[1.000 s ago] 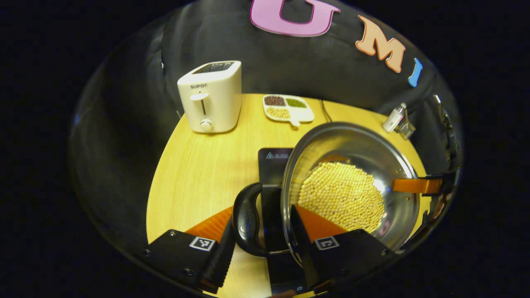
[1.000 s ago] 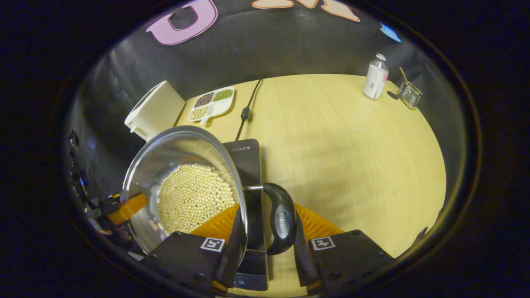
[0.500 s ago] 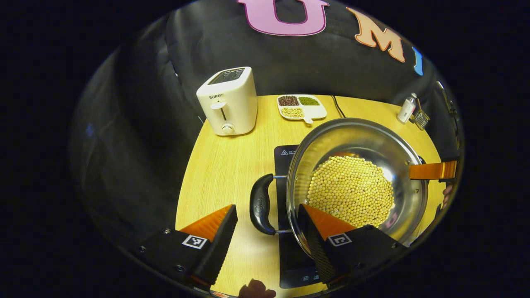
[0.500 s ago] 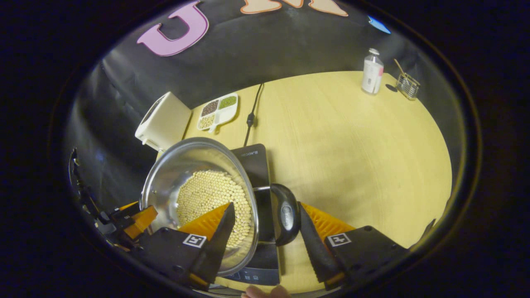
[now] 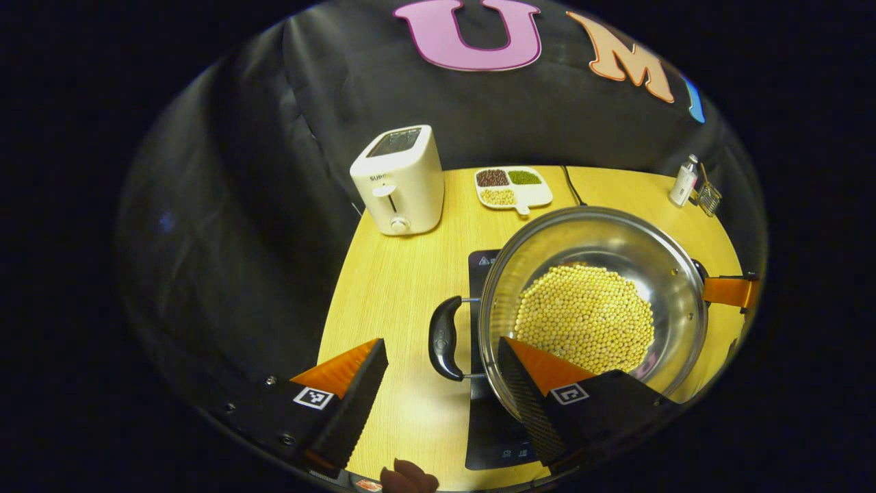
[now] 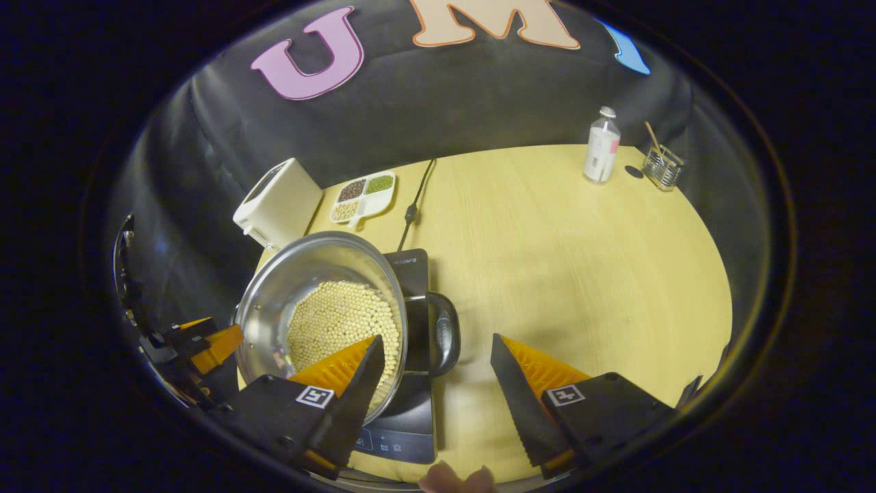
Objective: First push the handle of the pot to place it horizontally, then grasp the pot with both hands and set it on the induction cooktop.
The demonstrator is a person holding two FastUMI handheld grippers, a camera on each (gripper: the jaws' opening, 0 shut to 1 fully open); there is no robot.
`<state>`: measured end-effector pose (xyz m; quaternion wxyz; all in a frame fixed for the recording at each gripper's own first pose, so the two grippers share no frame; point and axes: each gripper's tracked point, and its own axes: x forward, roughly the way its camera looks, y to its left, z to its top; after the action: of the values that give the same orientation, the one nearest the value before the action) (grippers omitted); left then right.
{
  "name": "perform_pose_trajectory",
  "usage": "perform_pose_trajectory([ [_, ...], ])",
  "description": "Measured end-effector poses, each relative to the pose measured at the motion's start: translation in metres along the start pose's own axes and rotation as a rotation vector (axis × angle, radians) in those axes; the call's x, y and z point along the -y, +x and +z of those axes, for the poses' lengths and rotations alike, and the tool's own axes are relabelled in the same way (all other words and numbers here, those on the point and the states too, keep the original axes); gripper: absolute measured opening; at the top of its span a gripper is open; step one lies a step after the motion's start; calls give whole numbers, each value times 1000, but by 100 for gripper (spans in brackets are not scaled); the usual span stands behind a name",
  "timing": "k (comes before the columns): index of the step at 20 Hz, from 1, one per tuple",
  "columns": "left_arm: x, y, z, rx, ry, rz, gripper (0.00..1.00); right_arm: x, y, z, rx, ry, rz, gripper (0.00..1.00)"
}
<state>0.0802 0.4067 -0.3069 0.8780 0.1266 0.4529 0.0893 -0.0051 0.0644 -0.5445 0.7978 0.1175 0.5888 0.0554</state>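
Observation:
The steel pot (image 5: pixel 588 236) holds yellow beans (image 5: pixel 582 318) and rests on the black induction cooktop (image 5: pixel 489 424). Its two black side handles lie level. In the left gripper view, one handle (image 5: pixel 445 339) lies just beyond my left gripper (image 5: pixel 441 387), which is open and empty. The right gripper's orange finger (image 5: pixel 729 291) shows past the pot's far rim. In the right gripper view, the pot (image 6: pixel 294 267) sits on the cooktop (image 6: pixel 404 431) at lower left. Its other handle (image 6: pixel 445 332) is ahead of my right gripper (image 6: pixel 434 390), which is open, touching nothing. The left gripper (image 6: pixel 205 342) sits beyond the pot.
On the wooden table (image 6: pixel 582 260) a white toaster (image 5: pixel 400 179) and a divided dish of beans (image 5: pixel 513 186) stand at the back left. The cooktop's cable (image 6: pixel 410 205) runs to the back. A bottle (image 6: pixel 601 145) and wire holder (image 6: pixel 660 168) stand back right. A fingertip (image 6: pixel 455 479) shows at the bottom edge.
Both grippers were shut on the pot's handles a second ago. They have opened, let go and drawn back. The pot now rests on the cooktop.

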Motion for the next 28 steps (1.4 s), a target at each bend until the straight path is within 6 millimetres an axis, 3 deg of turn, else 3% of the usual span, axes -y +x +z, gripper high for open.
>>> perform_pose_trajectory([
  [3,30,-4,-7,-20,-86,-136,98,2,-8,1,15,10,10,96],
  [5,31,-7,-16,-51,-119,-143,100,3,-11,3,24,7,14,96],
  [8,32,-11,-5,-15,-171,-141,97,8,-15,1,25,1,9,94],
  [12,38,-34,4,28,-142,-138,97,26,-27,-6,36,-34,-25,96],
  [20,95,-91,10,85,-133,-190,96,51,-43,-6,68,-34,16,94],
  [24,134,-138,37,198,-174,-182,96,89,-94,22,193,-57,51,96],
  [28,193,-191,60,290,-185,-189,96,144,-161,55,350,-77,62,95],
])
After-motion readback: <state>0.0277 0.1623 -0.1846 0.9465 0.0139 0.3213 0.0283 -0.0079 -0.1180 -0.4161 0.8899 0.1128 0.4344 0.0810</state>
